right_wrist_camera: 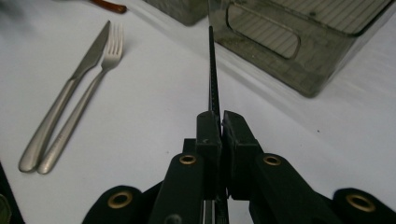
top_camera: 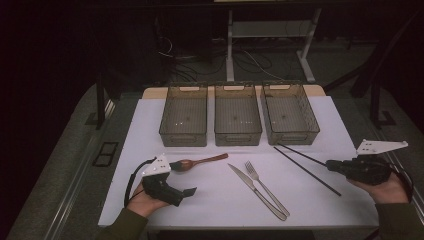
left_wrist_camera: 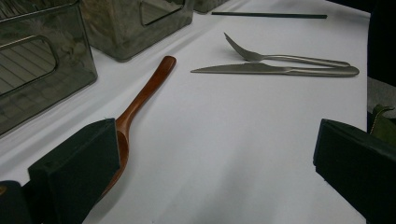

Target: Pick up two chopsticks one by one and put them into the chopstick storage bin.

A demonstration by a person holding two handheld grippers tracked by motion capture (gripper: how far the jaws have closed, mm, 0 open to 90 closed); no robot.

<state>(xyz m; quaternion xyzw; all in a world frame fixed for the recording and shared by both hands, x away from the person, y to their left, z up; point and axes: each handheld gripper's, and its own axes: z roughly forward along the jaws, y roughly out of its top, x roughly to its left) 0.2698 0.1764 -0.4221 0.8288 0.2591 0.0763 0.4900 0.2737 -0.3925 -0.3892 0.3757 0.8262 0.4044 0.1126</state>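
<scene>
Right gripper view: right gripper clamps 1 thin black chopstick at its near end, rod running to upper centre of frame beside a bin; likely light, stiff, slippery, prone to pivot.

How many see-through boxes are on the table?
3. They stand in a row at the table's far edge: left box, middle box, right box.

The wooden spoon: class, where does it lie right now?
In the high view the wooden spoon lies left of the knife, beside the open left claw, before the left bin.
</scene>
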